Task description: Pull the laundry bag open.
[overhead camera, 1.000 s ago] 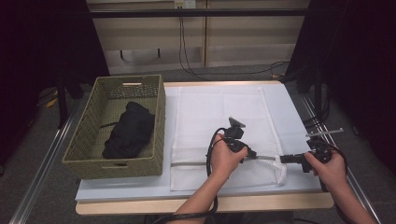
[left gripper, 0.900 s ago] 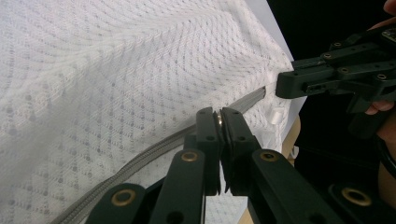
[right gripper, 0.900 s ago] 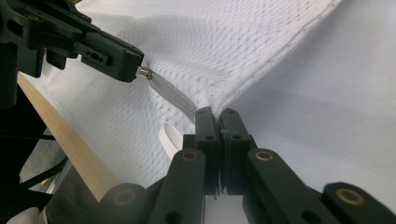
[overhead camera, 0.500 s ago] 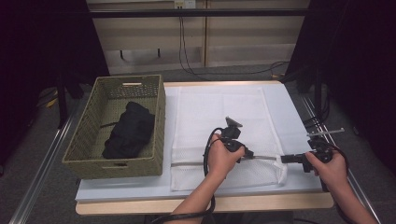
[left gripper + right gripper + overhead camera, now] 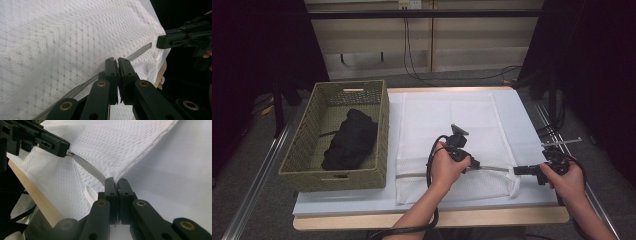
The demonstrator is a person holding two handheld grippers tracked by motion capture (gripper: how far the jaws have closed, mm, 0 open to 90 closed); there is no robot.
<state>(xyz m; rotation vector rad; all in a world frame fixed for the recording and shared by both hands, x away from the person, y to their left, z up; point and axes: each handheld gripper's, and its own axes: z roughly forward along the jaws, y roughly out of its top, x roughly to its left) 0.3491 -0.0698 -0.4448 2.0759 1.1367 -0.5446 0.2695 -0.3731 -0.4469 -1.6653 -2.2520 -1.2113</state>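
A pale blue table [image 5: 532, 125] stands in a dim room, with light panelling and loose cables behind it and dark curtains at both sides. Spread flat across the table is a white mesh laundry bag [image 5: 452, 120], its grey zipper [image 5: 492, 168] running along the edge nearest the person.

The left hand-held gripper [image 5: 475, 164] is clenched on the zipper's slider; the right gripper view shows its black tips [image 5: 65, 151] pinching the small metal pull [image 5: 70, 153]. The right hand-held gripper [image 5: 518, 170] is clamped at the bag's right corner, where the zipper tape ends, its jaws pressed together on the fabric just beside the tape [image 5: 92, 173]. The stretch of zipper between the two grips looks taut and straight.

The step in hand appears to be running the slider along the zipper. To do it well, the right grip should act as a fixed anchor and keep the tape stretched, while the left draws the slider in line with the teeth, low and level over the table, not lifted or twisted. A slow, even pull should keep the mesh from bunching or catching in the slider, and keep the small pull from slipping out.

To the left, well apart from the bag, a woven green basket [image 5: 377, 145] holds a dark garment [image 5: 352, 140].
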